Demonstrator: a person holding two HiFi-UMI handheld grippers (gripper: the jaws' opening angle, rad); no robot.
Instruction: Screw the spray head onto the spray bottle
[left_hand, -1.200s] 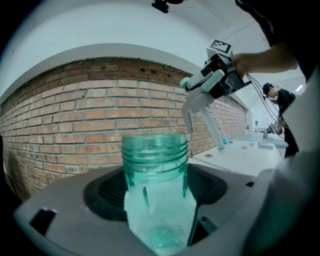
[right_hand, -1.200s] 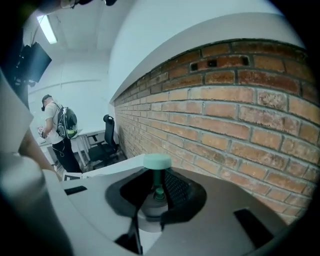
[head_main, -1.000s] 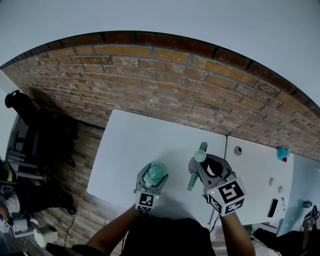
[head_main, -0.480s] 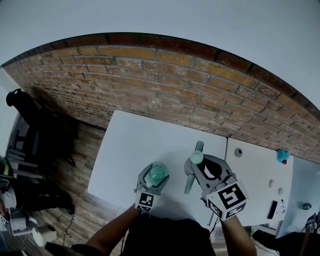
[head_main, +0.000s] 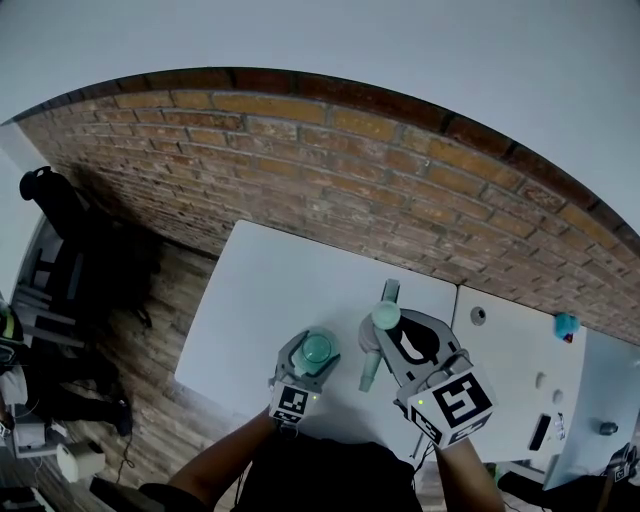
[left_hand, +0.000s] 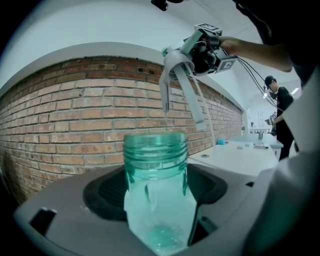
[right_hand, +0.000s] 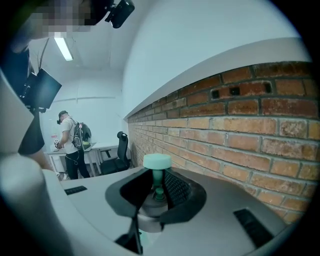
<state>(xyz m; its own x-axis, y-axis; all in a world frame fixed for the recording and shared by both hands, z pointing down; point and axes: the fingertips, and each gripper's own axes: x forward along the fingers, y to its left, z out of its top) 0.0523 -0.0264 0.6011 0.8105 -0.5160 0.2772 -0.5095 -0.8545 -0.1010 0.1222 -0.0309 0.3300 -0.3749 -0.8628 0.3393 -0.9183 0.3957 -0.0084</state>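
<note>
My translucent green plastic spray bottle stands upright with its threaded neck bare, clamped in the left gripper. The grey spray head with its mint-green cap is pinched in the narrowly parted right gripper, beside the bottle over the white table. Nothing is threaded yet; I judge aligning, lowering and twisting remain.

Bright, even white light fills every view; a ceiling tube lamp glows in the right gripper view. Shadows on the white table are faint. Fisheye distortion bows the brick wall. Dark vignetting rims both gripper views. The spray bottle blurs at its base.
</note>
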